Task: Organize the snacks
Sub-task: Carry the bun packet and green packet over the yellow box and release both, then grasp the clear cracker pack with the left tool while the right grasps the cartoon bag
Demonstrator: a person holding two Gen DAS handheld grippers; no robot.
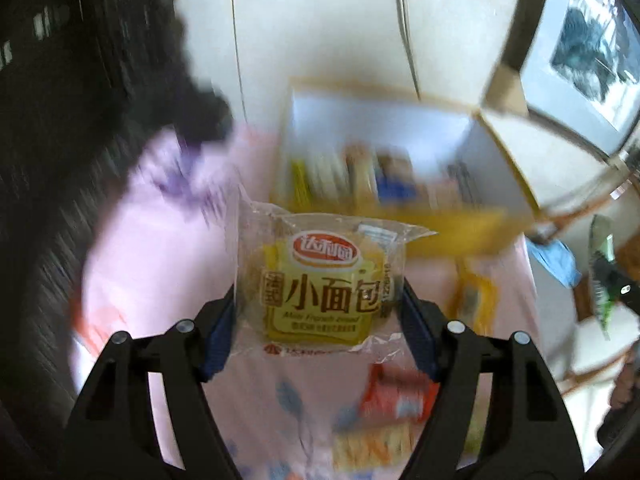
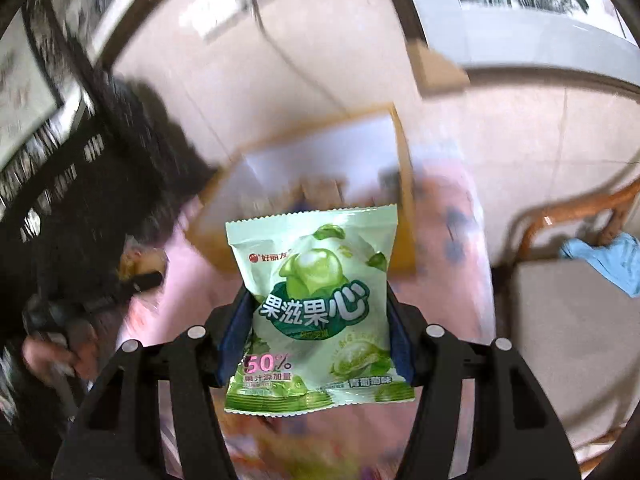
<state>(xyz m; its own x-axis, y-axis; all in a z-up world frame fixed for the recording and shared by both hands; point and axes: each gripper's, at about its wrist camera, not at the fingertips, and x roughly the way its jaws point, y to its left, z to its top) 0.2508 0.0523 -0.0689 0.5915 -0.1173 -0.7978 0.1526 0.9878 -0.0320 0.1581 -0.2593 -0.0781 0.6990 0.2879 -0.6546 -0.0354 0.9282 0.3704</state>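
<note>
Left wrist: left claw (image 1: 318,312) pinching bread packet (image 1: 320,284).
Right claw (image 2: 318,332) clamping green candy bag (image 2: 316,312); box (image 1: 492,152) contents blurred.

My living room at home

I work over a pink floral cloth (image 1: 168,264); beyond it lies a pale tiled floor (image 2: 500,128), a rattan chair (image 2: 560,216) stands to the cloth's right, framed pictures (image 2: 24,92) hang to its left, and a window (image 1: 592,40) shows beyond.

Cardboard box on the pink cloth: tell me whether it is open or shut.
Open. The cardboard box has its flaps up and white inside walls showing, with blurred packets visible within.
</note>
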